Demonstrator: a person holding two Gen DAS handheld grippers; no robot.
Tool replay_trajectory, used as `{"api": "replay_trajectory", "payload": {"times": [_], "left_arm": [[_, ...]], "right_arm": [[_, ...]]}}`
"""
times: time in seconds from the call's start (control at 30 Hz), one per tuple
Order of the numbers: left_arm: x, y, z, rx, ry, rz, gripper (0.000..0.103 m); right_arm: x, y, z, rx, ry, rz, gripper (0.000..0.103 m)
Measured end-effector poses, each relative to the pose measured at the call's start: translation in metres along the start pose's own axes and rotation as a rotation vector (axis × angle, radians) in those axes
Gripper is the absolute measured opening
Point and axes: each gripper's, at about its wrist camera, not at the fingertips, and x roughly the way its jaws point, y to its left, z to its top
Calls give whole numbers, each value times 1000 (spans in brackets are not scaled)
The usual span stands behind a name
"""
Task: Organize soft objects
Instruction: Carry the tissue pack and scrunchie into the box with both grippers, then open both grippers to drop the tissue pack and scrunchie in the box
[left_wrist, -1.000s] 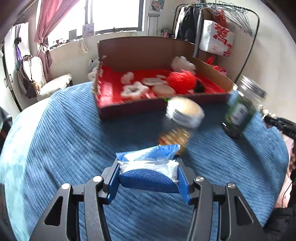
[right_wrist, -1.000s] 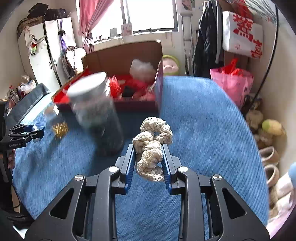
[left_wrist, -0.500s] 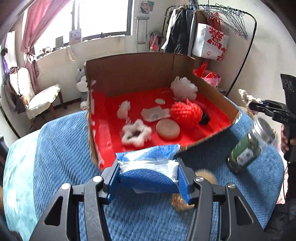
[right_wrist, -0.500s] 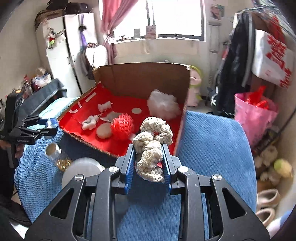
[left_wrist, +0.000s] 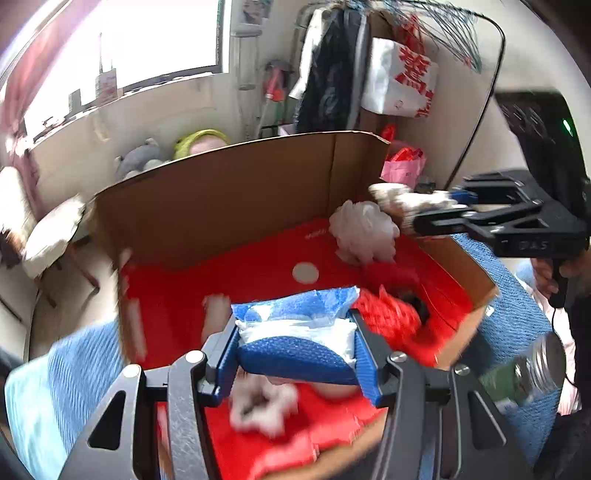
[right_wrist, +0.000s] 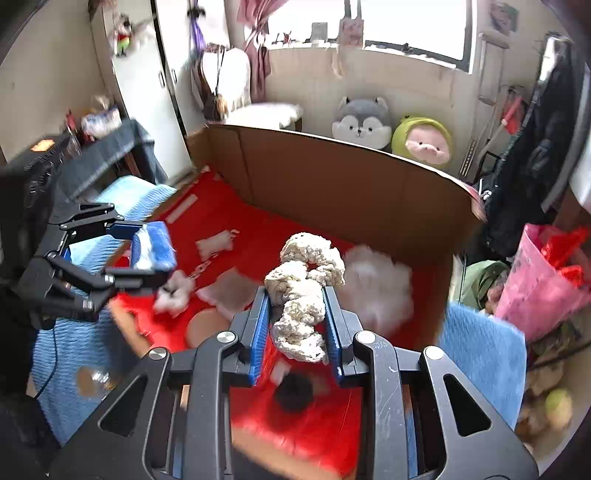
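My left gripper (left_wrist: 295, 345) is shut on a blue and white tissue pack (left_wrist: 295, 332) and hangs over the front of the cardboard box (left_wrist: 236, 199) with its red lining. My right gripper (right_wrist: 295, 325) is shut on a cream fluffy scrunchie (right_wrist: 304, 288) above the box's right side. Inside the box lie a white puff (left_wrist: 364, 230), a red mesh ball (left_wrist: 388, 314), a white fluffy scrunchie (left_wrist: 264, 406), a small black thing (right_wrist: 293, 395) and a few pale pads. Each gripper shows in the other's view: the right gripper (left_wrist: 424, 205), the left gripper (right_wrist: 147, 254).
The box (right_wrist: 332, 181) stands on a blue knitted cover (left_wrist: 85, 369). A glass jar with a metal lid (left_wrist: 532, 369) stands right of the box, another small jar (right_wrist: 90, 376) in front of it. Plush toys (right_wrist: 388, 127), a clothes rack and a pink bag (right_wrist: 546, 280) lie beyond.
Both grippers have moved forward and up, from over the blue cover and jars to over the open box, each still holding its soft item. The jars have dropped to the frame edges.
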Motion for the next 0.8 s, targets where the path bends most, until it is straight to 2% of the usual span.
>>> {"api": "replay_trajectory", "payload": {"times": [0.17,0.4,0.57,0.8], "left_arm": [[48,12,26,21,78,-39,56],[95,23,33,54,167,6,56],[115,30,33,56,199,31,57],[125,36,31,49,212,51,58]], "right_arm": [[49,-5,32,-2,103,4,26],[97,-11,53,27,202,-4,26],[126,-10,57,19,261,-23,26],[146,-9,54,33,304,-28,26]]}}
